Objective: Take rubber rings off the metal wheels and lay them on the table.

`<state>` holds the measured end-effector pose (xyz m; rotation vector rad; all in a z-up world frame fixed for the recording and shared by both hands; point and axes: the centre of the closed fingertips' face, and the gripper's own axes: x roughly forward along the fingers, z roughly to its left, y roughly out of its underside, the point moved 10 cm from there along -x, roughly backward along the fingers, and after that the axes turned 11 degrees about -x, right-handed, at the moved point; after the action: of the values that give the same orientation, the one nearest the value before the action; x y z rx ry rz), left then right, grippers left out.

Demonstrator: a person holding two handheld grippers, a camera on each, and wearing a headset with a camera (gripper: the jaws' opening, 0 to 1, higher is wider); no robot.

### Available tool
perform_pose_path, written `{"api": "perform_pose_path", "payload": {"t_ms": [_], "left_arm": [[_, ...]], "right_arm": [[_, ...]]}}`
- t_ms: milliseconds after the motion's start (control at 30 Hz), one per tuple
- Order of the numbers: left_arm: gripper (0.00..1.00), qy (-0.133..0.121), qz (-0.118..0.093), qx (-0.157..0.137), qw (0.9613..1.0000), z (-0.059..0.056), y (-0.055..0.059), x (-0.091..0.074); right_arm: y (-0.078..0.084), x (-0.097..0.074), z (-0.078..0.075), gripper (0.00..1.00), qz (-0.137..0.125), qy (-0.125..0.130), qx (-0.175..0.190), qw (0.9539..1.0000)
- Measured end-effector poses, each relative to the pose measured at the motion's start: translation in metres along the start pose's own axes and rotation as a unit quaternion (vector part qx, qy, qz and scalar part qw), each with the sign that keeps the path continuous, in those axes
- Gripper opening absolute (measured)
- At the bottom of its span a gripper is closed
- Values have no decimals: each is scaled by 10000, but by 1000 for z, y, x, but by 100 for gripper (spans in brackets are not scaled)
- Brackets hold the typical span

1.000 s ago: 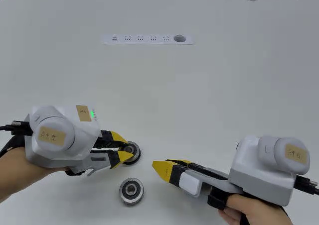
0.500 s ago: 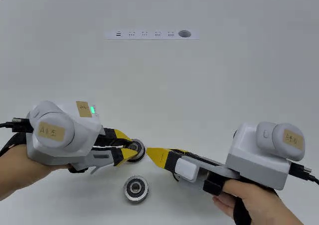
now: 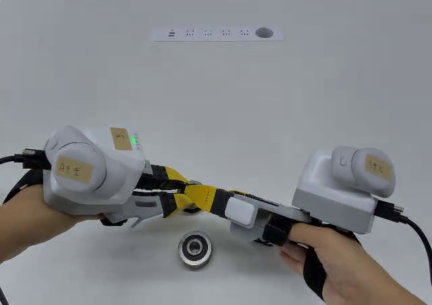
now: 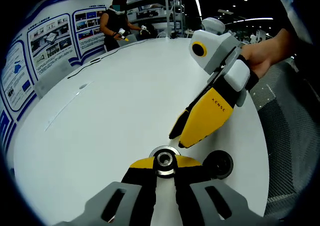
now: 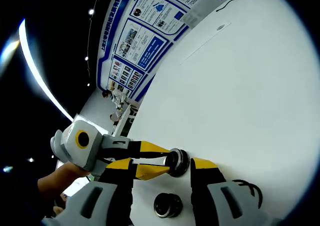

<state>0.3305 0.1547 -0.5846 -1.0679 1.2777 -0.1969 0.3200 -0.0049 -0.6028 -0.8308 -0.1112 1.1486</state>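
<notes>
Over the near part of the white bench (image 3: pixel 283 109), the left tool (image 3: pixel 179 193) has its 2 yellow-tipped jaws closed on a metal wheel (image 4: pixel 165 160), pinching it at the very tips. In the left gripper view the wheel faces the camera, with its round hub showing.

The right tool (image 3: pixel 196 196) comes in from the opposite side and meets it tip to tip. Its jaws stand apart with the held wheel between them. In the right gripper view a gap shows between the wheel and 1 jaw; whether the other jaw touches it I cannot tell. From that side the wheel shows a dark band around its rim.

A second wheel (image 3: pixel 195 248) lies flat on the bench, just in front of the 2 tools and apart from both.

The left hand (image 3: pixel 30 217) and the right hand (image 3: pixel 327 254) each grip a tool's handle. Far back on the bench lies a white power strip (image 3: pixel 216 34).
</notes>
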Motion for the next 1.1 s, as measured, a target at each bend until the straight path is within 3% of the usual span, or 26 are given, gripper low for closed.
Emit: {"api": "perform_pose_path", "payload": {"t_ms": [567,1100], "left_arm": [[13,43,-22,42,10000,0,1,1],[13,22,1,40,10000,0,0,1]], "right_arm": [[4,10,0,48,153,-115,239,9995],[5,7,3,47,354,-160,304,9988]]}}
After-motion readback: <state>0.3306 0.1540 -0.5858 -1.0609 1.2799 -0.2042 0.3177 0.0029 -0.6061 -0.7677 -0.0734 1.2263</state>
